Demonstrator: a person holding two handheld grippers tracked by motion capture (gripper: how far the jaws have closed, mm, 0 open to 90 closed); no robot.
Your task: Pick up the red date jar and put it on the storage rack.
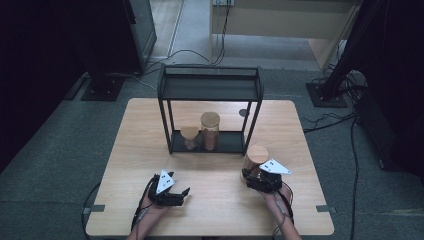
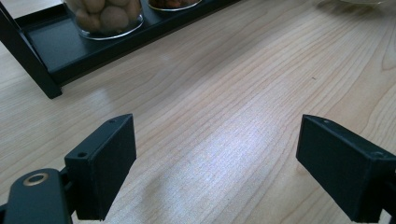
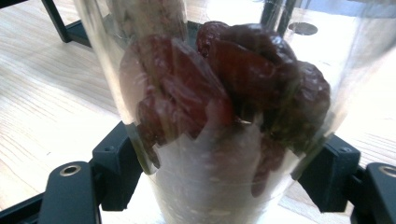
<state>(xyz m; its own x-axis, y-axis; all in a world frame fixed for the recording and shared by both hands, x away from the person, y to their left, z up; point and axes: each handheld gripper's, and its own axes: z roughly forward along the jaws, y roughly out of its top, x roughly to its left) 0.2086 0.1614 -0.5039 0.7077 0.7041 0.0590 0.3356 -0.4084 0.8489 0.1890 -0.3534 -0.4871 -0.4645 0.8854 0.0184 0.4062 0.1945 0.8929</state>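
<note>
A clear glass jar of dark red dried fruit (image 3: 224, 107) with a round wooden lid (image 1: 256, 153) is held just in front of the black shelf rack (image 1: 210, 87), near its right front leg. My right gripper (image 1: 256, 176) is shut on the jar (image 1: 253, 163), its black jaws pressing both sides of the glass low down. Two other wooden-lidded jars (image 1: 210, 131) stand on the rack's bottom tray; one with pale round nuts (image 2: 105, 16) is at the top of the left gripper view. My left gripper (image 1: 184, 195) rests low over the table at front left, open, with bare wood between its jaws.
The light wooden table (image 1: 215, 210) has free surface between the two hands. The rack has a bare upper shelf (image 1: 210, 89). A small round metal insert (image 1: 243, 113) sits in the tabletop behind the rack. Cables and dark stands lie on the floor beyond the table.
</note>
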